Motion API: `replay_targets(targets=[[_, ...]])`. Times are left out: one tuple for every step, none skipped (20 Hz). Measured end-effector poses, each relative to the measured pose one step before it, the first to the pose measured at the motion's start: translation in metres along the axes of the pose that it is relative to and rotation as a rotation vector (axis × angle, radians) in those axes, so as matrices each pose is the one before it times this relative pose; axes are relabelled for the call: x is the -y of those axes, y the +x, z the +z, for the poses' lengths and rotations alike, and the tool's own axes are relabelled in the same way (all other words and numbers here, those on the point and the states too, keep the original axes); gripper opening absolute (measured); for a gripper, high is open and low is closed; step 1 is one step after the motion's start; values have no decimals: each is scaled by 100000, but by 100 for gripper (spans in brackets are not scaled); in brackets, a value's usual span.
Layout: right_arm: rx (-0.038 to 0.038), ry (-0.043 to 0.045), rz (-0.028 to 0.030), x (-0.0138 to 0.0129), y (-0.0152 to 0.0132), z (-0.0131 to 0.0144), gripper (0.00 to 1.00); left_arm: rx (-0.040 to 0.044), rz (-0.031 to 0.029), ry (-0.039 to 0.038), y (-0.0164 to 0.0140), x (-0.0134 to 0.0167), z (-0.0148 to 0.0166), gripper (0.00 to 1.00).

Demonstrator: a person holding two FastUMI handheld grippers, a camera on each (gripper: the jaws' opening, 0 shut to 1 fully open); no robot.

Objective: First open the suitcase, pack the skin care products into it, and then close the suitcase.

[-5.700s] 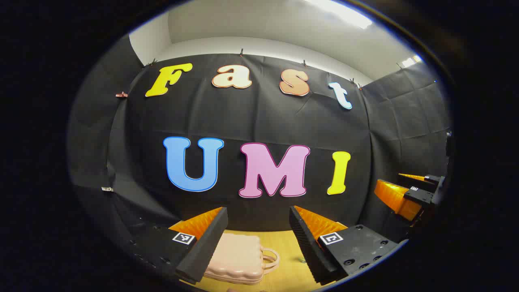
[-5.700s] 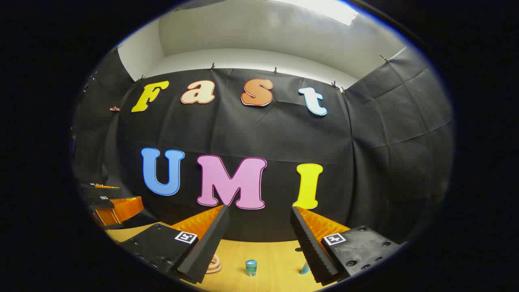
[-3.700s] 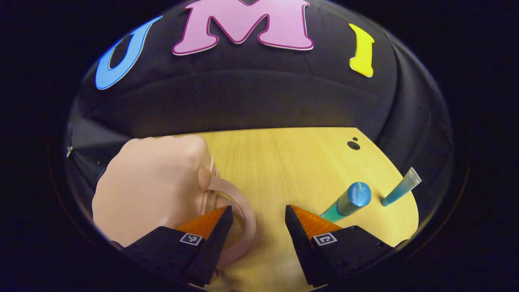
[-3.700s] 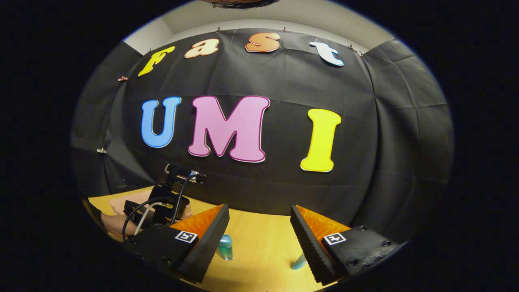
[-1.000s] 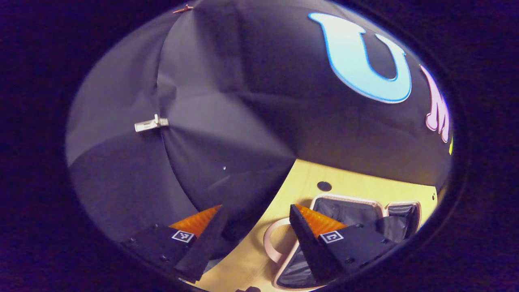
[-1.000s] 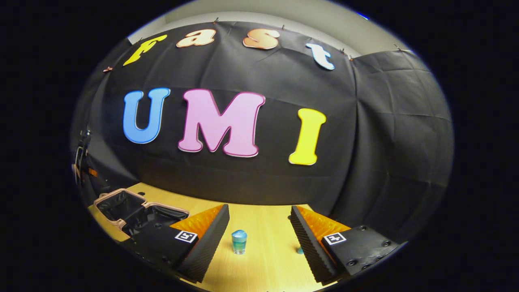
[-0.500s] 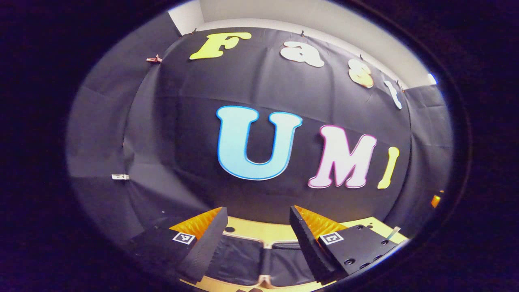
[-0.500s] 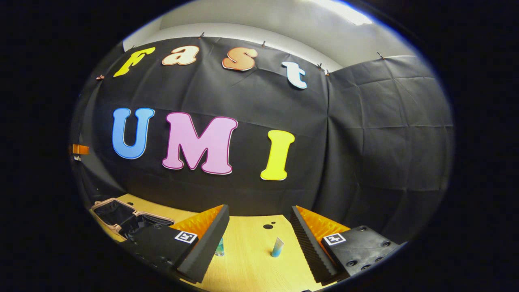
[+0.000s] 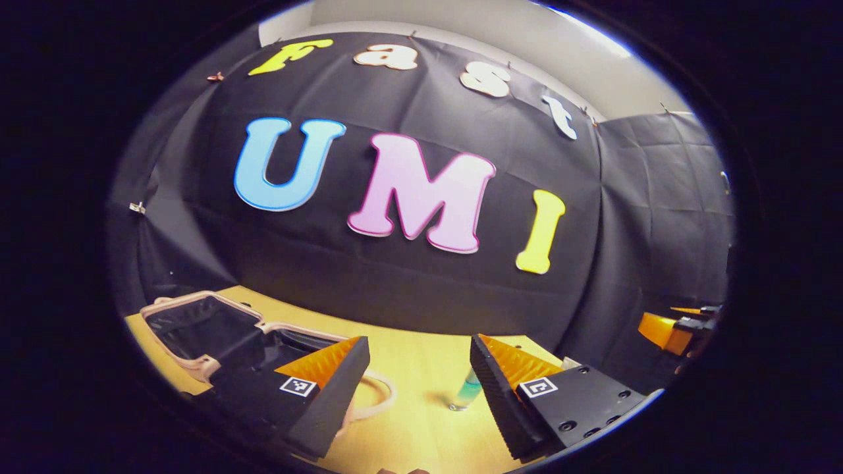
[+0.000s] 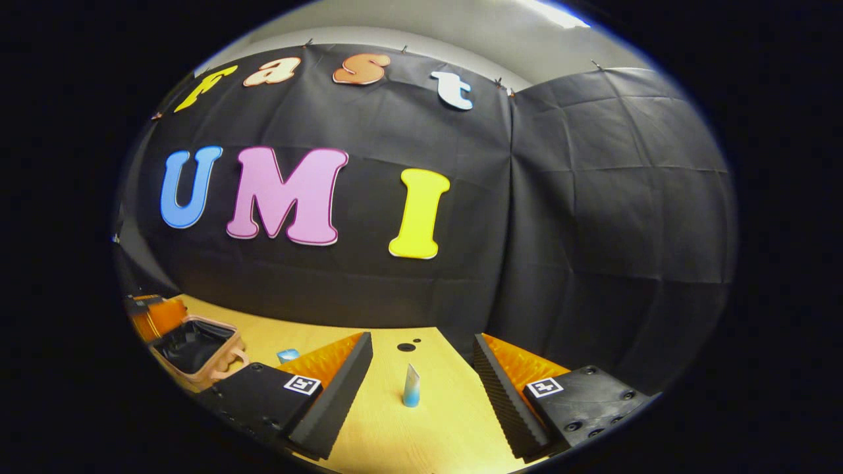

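Blue tube [image 10: 410, 387] upright, between right gripper [image 10: 421, 368] fingers

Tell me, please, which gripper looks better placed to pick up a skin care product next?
Probably the right gripper: it is open, and the upright blue tube stands between its fingers, just ahead.

A light wooden table [image 10: 435, 428] carried everything. On it lay an open pink suitcase [image 9: 197, 329] with black lining, an upright blue-capped bottle [image 9: 466, 394], and a standing blue tube [image 10: 411, 387].
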State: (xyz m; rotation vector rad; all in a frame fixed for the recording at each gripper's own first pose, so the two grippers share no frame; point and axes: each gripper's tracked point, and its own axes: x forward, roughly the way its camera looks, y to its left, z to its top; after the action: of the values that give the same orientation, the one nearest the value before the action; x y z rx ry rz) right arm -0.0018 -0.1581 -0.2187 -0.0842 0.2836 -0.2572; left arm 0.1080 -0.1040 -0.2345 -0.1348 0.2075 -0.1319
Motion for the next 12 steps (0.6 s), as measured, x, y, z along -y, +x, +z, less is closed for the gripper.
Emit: replay_targets(targets=[[-1220, 283, 1094, -85, 778, -1085, 97, -3078, -1268, 1893, 1103, 1213, -2262, 96], [-1249, -323, 1235, -103, 780, -1257, 97, -3046, -932, 1676, 1180, 830, -1844, 96], [-1166, -626, 1281, -111, 745, -1046, 97, -3174, -1244, 1514, 1491, 856, -1606, 96], [-802, -135, 1655, -281, 824, -973, 96, -4264, -871, 1685, 1576, 742, -1636, 96], [-1562, 487, 1696, -193, 721, -1083, 97, -2206, -179, 1780, 1714, 452, -1045, 96], [-2789, 470, 1218, -133, 810, -1424, 96, -1483, 70, 1472, 1948, 325, -694, 96], [-3460, 700, 1447, -163, 788, -1449, 97, -1566, -302, 1365, 2041, 375, -790, 96], [-3064, 168, 512, 23, 649, -1418, 97, -2932, -131, 1241, 1654, 280, -986, 96], [-2228, -45, -448, 211, 734, -1139, 97, -4036, 338, 103, 1276, 122, -1111, 96], [-2782, 668, -1527, 382, 758, -1069, 97, -2207, 133, 11, 1441, 92, -542, 96], [-3104, 1522, -1336, 150, 395, -885, 97, -71, 446, 153, 1026, 79, 114, 97], [-1844, 1747, 50, -166, 354, -588, 97, 897, 413, 628, 761, -8, 210, 96]])
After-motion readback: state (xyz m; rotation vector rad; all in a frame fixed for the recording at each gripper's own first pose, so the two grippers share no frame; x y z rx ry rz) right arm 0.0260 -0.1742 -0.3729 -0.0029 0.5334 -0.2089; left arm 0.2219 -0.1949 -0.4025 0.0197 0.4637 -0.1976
